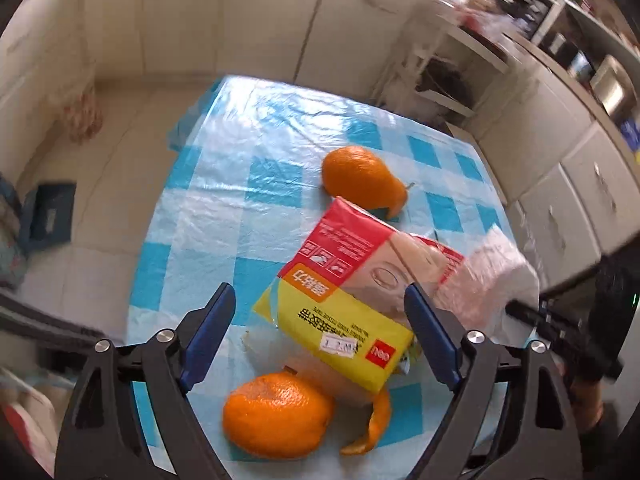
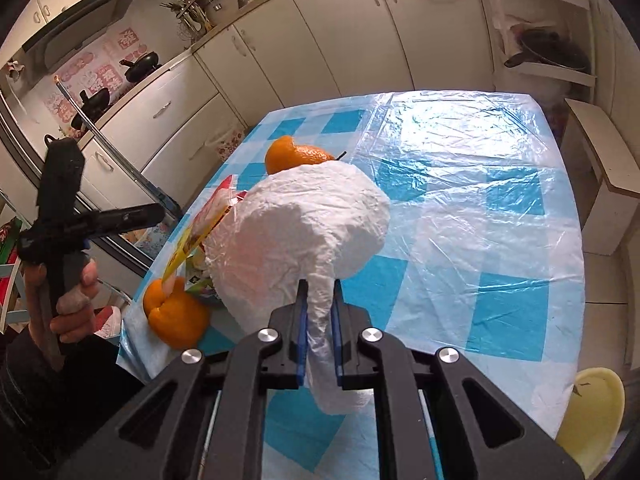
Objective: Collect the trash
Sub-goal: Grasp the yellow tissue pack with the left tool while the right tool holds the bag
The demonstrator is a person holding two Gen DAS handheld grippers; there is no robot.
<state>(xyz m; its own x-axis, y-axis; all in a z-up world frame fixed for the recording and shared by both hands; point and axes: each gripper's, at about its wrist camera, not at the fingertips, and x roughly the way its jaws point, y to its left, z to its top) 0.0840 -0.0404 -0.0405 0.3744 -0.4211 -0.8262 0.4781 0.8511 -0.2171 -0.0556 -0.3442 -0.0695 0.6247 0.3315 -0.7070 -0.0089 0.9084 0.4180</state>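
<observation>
My right wrist view shows what the left barely catches: the right gripper (image 2: 320,300) pinched tight on a tail of the crumpled white tissue wad (image 2: 304,224), whose bulk balloons out ahead of the blue pads (image 2: 303,320), long axis running away from me along the fingers. From the left wrist view that wad (image 1: 492,280) is only a blurred white lump just right of the tissue packet (image 1: 352,296). The left gripper (image 1: 320,328) stands wide apart, nothing between its pads, hovering above the packet's near end; the packet lies slantwise, its red end toward the far orange peel (image 1: 360,178). A second orange peel (image 1: 276,414) sits nearer than the packet, a curl of rind tucked under its corner. In the right view the packet (image 2: 208,220) is mostly hidden behind the wad. All rest on the blue-checked tablecloth (image 2: 480,200); the label print is unreadable.
</observation>
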